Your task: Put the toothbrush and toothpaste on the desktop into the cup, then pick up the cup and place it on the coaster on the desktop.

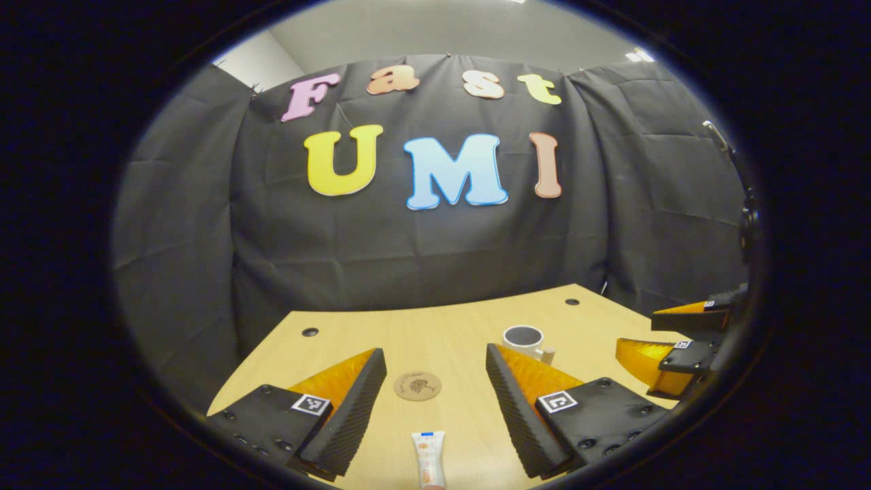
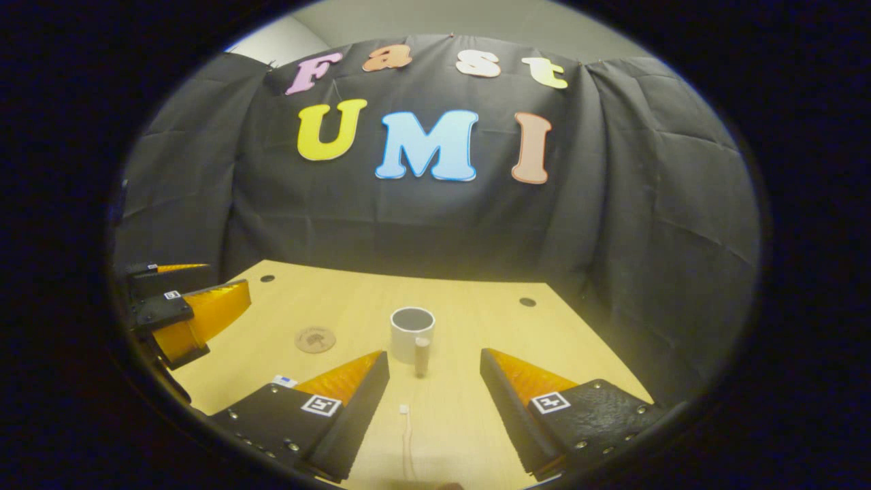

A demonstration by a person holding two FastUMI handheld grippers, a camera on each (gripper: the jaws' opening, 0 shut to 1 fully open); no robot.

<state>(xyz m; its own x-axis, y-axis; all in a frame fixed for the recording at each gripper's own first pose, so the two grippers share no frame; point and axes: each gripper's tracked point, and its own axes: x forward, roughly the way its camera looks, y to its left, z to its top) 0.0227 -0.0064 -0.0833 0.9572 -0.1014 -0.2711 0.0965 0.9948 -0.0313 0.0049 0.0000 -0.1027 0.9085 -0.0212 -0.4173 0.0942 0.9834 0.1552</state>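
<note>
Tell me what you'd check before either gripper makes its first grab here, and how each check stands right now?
1. Left gripper open and holding nothing: ok.
2. Right gripper open and holding nothing: ok.
3. Toothpaste lying on the desk between the left gripper's fingers, within easy reach: ok.
4. Toothbrush lying on the desk between the right gripper's fingers: ok, though it is thin and pale, so its far end is hard to make out.
5. Cup upright with its mouth free to take both items: ok.
6. Coaster bare and lying flat, ready for the cup: ok.
</note>
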